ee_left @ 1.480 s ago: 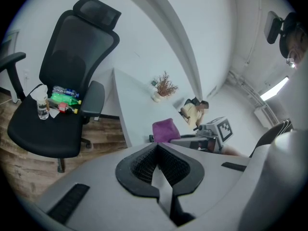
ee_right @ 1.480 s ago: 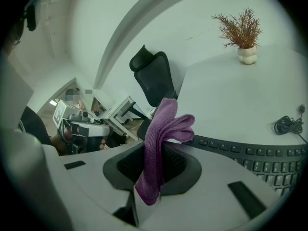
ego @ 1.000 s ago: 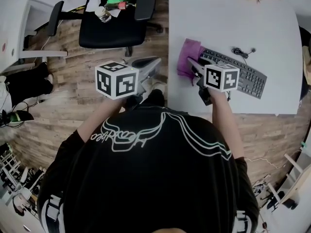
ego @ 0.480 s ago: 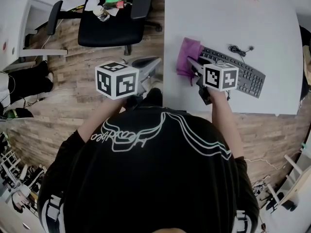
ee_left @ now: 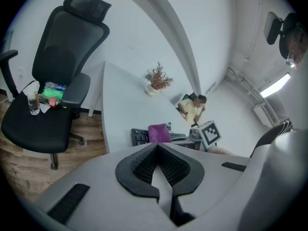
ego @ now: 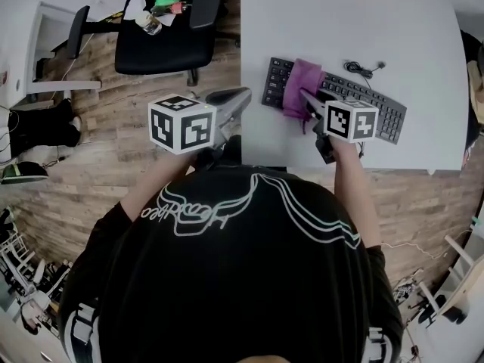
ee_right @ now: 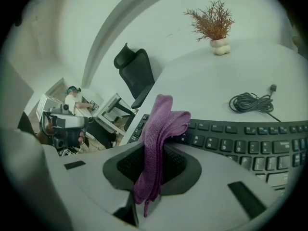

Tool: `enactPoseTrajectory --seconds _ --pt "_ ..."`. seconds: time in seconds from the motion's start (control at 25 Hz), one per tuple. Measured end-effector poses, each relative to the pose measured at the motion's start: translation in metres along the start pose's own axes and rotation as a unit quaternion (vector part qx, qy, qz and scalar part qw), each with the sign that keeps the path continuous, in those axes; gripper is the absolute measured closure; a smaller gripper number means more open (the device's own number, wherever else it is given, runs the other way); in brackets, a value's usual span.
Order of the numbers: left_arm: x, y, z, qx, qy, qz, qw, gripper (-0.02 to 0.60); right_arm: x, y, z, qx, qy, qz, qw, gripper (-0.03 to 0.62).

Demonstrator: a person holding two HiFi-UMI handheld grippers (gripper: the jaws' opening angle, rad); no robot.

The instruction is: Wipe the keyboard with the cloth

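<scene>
Right gripper: the jaws are clamped on a purple knitted cloth, which is draped forward onto the keys of a black curved computer keyboard. In the head view the cloth is seen toward the keyboard's left end, with a few key columns exposed beyond it. The keyboard is laid on a white table near its front edge, and a coiled black cable is seen just behind it. Left gripper: the jaws are closed together with nothing between them. It is held off the table, above a wooden plank floor and near a black office chair.
</scene>
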State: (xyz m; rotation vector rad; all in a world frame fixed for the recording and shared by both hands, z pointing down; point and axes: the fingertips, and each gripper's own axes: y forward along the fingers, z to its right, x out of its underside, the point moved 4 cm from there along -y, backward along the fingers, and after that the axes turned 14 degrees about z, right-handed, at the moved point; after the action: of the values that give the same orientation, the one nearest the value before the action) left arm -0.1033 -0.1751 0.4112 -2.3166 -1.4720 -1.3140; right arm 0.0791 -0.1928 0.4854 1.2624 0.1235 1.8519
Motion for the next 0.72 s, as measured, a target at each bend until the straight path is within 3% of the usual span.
enactPoseTrajectory --seconds 0.4,0.72 --pt "0.012 0.024 0.031 0.017 0.010 -0.011 0.9997 0.577 0.011 -0.049 0.046 0.043 0.025 0.012 0.999 0.540" --pt "0.022 0.037 0.059 0.017 0.012 -0.009 0.9997 0.577 0.012 -0.081 0.070 0.052 0.030 0.020 0.998 0.539"
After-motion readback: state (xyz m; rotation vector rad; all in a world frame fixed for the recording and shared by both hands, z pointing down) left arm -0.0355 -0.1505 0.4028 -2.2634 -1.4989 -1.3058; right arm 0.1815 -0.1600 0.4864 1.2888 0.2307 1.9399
